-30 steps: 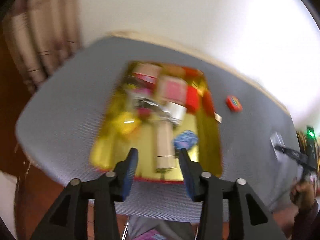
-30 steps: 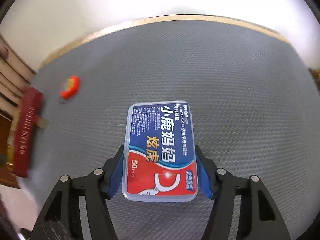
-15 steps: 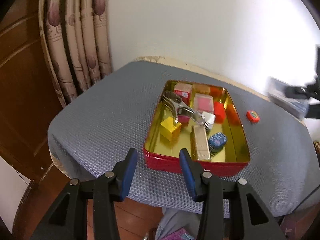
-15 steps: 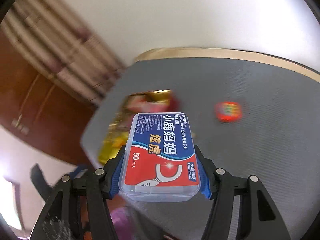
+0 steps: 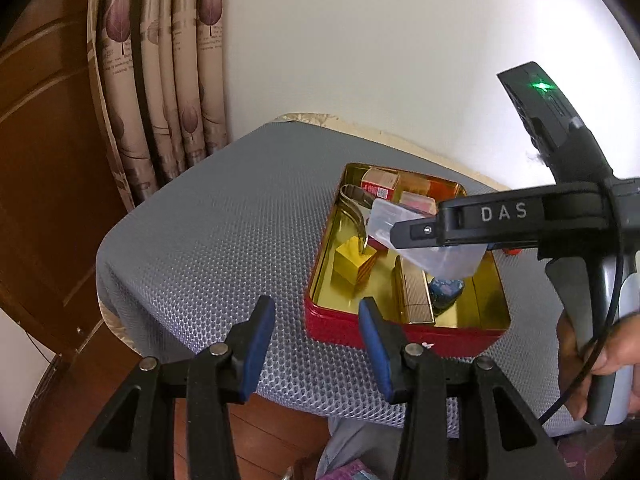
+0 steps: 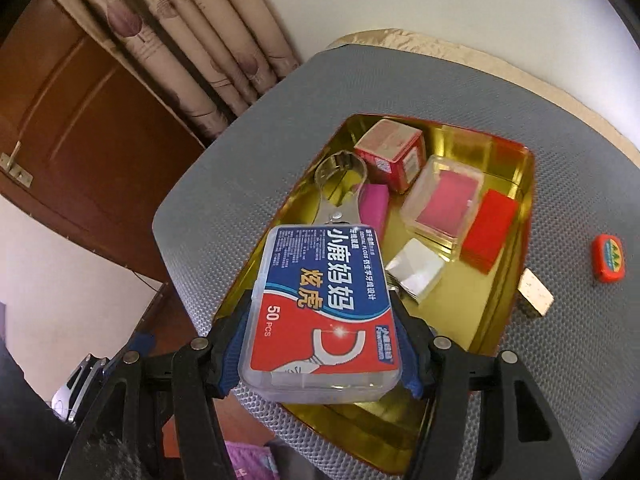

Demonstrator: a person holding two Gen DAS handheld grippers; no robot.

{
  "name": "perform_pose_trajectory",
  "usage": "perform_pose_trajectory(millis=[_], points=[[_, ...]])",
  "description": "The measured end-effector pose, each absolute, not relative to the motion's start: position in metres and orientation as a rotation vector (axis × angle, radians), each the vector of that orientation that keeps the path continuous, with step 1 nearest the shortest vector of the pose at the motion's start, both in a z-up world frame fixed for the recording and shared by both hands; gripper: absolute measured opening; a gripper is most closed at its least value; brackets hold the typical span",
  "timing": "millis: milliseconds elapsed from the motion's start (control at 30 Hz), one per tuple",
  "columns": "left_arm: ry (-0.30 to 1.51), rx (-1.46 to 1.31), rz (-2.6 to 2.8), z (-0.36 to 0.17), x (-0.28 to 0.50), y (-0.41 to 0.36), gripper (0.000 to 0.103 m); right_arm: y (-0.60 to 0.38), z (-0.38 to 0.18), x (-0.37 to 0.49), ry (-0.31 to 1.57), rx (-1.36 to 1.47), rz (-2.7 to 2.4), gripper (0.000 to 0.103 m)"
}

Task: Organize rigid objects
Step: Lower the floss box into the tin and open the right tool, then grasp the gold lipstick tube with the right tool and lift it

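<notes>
The right tool [image 6: 322,354] pinches one clear floss box [image 6: 320,312] by its two long sides and holds it up in the air over the near end of one red tin [image 6: 528,184] with a shiny gold inside. The left tool [image 5: 316,334] has its two blue pads spread apart with nothing between them, near the tin's front wall.

From the right tool's camera, the things in the tin can be counted. One red carton [image 6: 390,152] sits at 12 o'clock. One clear case with a pink inside [image 6: 442,202] is beside it toward 2 o'clock. One red block [image 6: 488,230] touches that case at 3 o'clock. One white square [image 6: 416,270] lies in the middle. One pink block [image 6: 372,208] and one metal clipper [image 6: 340,184] lie toward 10 o'clock.

The left camera shows three more in the tin: one yellow block [image 5: 354,262], one long gold bar [image 5: 416,292] and one small blue thing [image 5: 446,292].

On the grey tabletop [image 6: 248,168], outside the tin at 3 o'clock, lie one orange eraser [image 6: 608,258] and one small tan block [image 6: 536,292].
</notes>
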State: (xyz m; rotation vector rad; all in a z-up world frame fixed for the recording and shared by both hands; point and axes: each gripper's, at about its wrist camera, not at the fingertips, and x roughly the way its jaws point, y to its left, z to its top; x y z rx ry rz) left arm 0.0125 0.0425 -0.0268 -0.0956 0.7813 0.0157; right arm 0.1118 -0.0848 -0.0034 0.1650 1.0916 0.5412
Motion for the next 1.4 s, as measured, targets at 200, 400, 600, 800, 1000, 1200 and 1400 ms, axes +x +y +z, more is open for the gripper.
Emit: perform_pose_trajectory(millis=[200, 400, 600, 800, 1000, 1200, 1400], points=[[0.808, -0.106, 0.021, -0.031, 0.013, 0.041, 0.044, -0.151, 0.023, 0.098, 0.990, 0.286, 0.578, 0.077], [0.825, -0.075, 0.023, -0.036, 0.014, 0.033, 0.045, -0.221, 0.015, 0.091, 0.977, -0.006, 0.402, 0.079], [0.846, -0.056, 0.034, -0.042, 0.016, 0.029, 0.045, -0.195, -0.037, 0.096, 1.029, -0.334, 0.457, 0.058], [0.869, -0.030, 0.046, -0.048, 0.020, 0.026, 0.045, -0.182, -0.051, 0.120, 1.000, -0.385, 0.580, 0.056], [0.896, -0.009, 0.055, -0.052, 0.025, 0.021, 0.045, -0.163, -0.063, 0.148, 1.034, -0.502, 0.637, 0.038], [0.837, -0.025, 0.029, -0.042, 0.021, 0.019, 0.049, -0.147, -0.082, 0.168, 1.150, -0.534, 0.673, 0.028], [0.878, -0.010, 0.036, -0.049, 0.026, 0.020, 0.053, -0.149, -0.073, 0.160, 1.205, -0.537, 0.553, 0.018]])
